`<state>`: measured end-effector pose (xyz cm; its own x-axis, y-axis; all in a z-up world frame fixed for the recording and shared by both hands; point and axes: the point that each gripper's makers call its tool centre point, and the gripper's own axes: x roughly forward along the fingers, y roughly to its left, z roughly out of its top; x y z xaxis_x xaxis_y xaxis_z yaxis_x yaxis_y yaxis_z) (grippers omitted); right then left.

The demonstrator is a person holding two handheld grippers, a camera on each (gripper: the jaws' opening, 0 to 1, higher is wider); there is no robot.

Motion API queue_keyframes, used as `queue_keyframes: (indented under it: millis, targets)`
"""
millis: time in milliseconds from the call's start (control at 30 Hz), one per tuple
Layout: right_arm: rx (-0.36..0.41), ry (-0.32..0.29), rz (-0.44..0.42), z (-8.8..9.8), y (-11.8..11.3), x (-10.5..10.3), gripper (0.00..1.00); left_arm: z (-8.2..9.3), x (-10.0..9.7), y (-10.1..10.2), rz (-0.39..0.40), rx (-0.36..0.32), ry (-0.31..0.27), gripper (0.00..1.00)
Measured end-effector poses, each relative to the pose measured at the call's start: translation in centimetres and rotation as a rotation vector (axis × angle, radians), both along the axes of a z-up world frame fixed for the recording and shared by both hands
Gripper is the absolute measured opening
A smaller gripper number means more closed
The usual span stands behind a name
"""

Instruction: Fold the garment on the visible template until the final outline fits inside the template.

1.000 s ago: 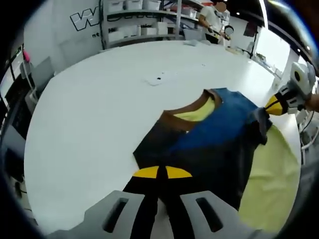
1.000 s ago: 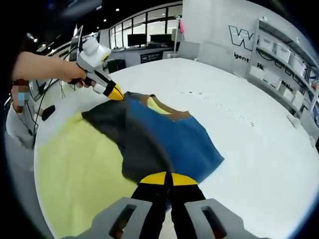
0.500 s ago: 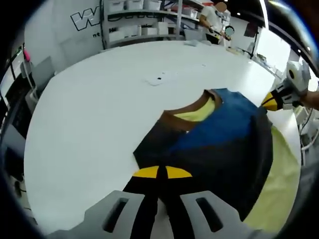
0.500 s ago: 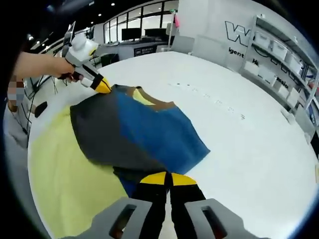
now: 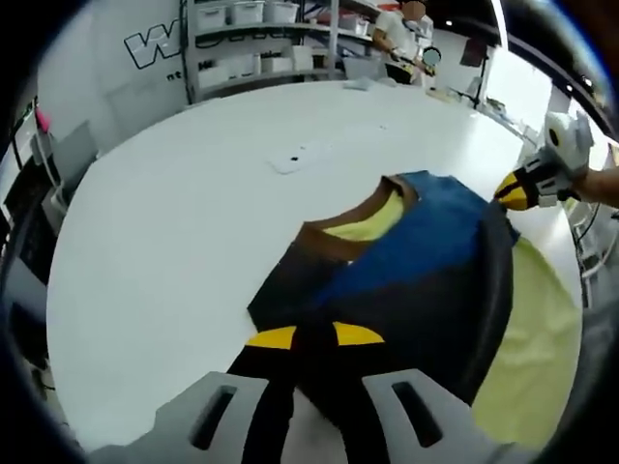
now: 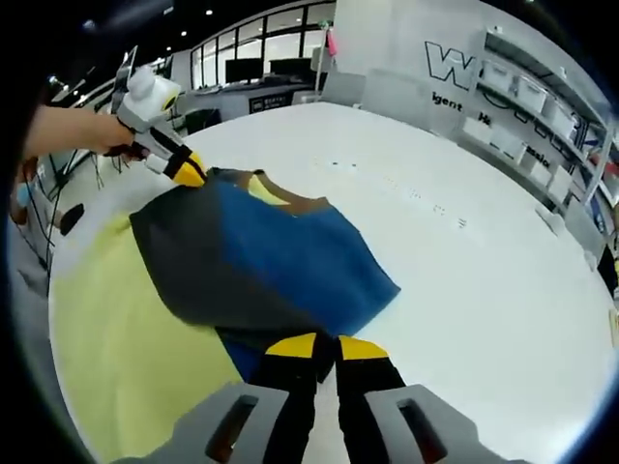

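A blue and dark grey garment with a brown collar lies partly on a pale yellow template. My left gripper is shut on the dark edge nearest it. My right gripper pinches the far corner by the collar. In the right gripper view the garment has a dark layer folded over the blue, and the template spreads to its left. There my right gripper is shut on the near edge, and my left gripper, held by a hand, grips the far corner.
The white round table reaches far beyond the garment, with a small flat scrap lying on it. Shelves with bins and a person stand behind the table. The table edge runs close to the template.
The dark layer has been drawn wider and flatter across the blue part and over the template. Both grippers have kept their hold and moved slightly apart.
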<state>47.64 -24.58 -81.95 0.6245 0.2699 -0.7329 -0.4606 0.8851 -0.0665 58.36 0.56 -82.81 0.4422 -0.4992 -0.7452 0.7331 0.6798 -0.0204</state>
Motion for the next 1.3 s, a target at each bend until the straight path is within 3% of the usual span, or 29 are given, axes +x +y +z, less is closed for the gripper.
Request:
queue_keyframes:
  millis: [167,367,633,967,1300]
  targets:
    - [0.010,-0.007,0.000,0.2,0.4,-0.4,0.06,1.7,0.4,-1.3,-0.073,-0.040,-0.067,0.16]
    - [0.016,-0.018,0.018,0.6,1.0,-0.8,0.08,2.1,0.2,-2.5,-0.168,-0.011,-0.087,0.18]
    - [0.038,-0.020,0.025,0.9,1.6,-1.6,0.09,1.1,-1.0,-3.5,-0.284,0.046,-0.071,0.19]
    - [0.067,-0.017,0.033,1.1,2.6,-2.6,0.10,1.6,-1.5,-4.9,-0.392,0.059,-0.065,0.21]
    - [0.079,0.003,0.085,0.7,4.3,-3.8,0.09,0.1,-2.1,-5.0,-0.497,0.155,-0.043,0.19]
